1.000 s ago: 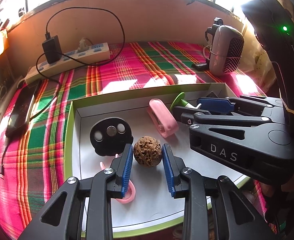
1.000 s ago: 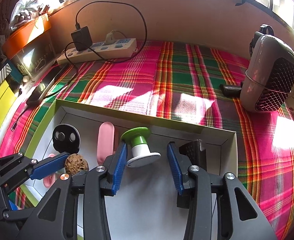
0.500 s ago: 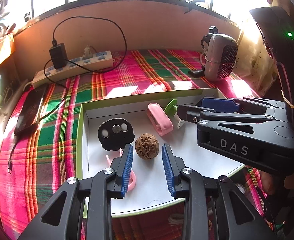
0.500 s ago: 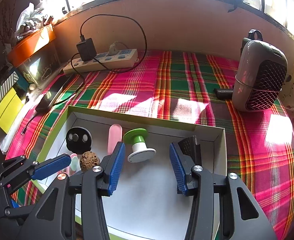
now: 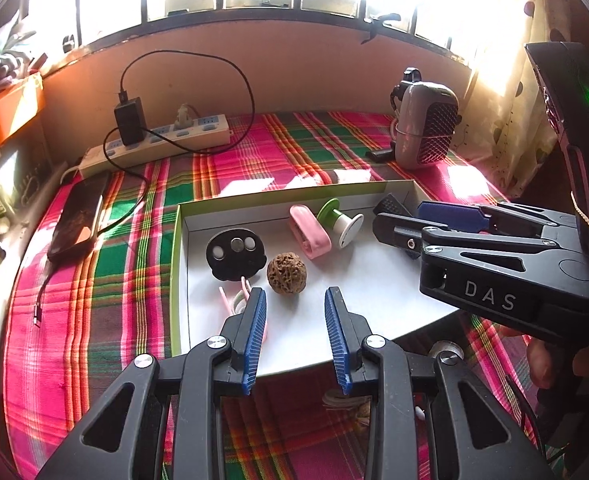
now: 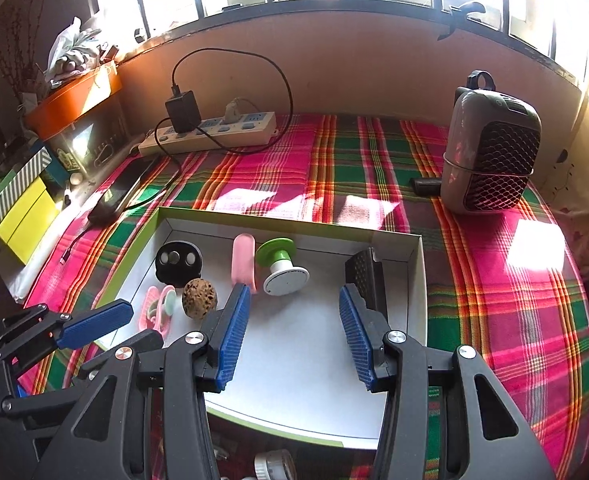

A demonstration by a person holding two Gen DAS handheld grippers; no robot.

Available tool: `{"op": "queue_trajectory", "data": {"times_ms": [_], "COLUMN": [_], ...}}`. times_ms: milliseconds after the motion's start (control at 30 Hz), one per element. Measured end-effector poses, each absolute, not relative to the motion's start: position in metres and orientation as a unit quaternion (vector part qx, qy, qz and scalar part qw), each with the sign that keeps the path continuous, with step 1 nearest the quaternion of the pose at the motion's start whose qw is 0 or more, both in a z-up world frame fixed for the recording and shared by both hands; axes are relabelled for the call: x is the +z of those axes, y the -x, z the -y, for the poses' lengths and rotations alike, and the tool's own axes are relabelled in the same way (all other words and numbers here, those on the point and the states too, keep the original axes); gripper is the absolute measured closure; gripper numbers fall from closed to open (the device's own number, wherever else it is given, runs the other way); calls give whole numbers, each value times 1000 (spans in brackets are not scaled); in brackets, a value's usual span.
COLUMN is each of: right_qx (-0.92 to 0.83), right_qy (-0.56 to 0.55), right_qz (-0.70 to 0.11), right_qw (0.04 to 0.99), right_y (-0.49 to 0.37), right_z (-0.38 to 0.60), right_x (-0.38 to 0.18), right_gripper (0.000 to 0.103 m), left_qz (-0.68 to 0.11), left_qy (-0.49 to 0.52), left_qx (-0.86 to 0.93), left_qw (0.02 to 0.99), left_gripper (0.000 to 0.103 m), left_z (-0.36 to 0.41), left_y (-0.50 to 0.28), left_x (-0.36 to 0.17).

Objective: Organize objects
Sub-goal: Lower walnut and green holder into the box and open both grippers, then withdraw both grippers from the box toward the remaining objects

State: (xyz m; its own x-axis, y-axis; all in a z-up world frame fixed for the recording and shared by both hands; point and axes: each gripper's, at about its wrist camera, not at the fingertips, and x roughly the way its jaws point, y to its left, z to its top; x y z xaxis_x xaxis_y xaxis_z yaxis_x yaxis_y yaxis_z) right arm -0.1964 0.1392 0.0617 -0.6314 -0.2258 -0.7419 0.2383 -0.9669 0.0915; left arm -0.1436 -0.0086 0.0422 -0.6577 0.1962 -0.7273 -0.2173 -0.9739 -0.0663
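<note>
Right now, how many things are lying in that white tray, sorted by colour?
Pink: 2, the clip and the looped piece
Black: 2, the disc and the grid block
Green and white: 1, the spool
Brown: 1, the walnut
Total: 6

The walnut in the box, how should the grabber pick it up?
Pinch the walnut across its round middle, coming down from above with the left gripper, whose open jaws are nearest. It sits alone on the box floor, with gaps on both sides for the fingers.
</note>
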Motion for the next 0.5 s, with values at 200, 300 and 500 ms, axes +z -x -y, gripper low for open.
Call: {"op": "queue_trajectory", "data": {"times_ms": [200, 300, 500], "right_qx": [-907, -908, -912], "right_qy": [-403, -401, -396], "right_qz": [0, 6, 4], "right_qw": [123, 118, 110], "right_y": [176, 165, 142], "right_z": [-149, -154, -160], "right_x": [65, 65, 63], "right_gripper": [55, 55, 55], "left_qz": [-2, 5, 20], "left_qy": [397, 397, 400], "left_qx": [911, 911, 908], "left_qw": [112, 113, 123], "left_gripper": [75, 74, 74], "left_z": [16, 20, 24], "left_y": [125, 117, 103], "left_x": [42, 41, 38]}}
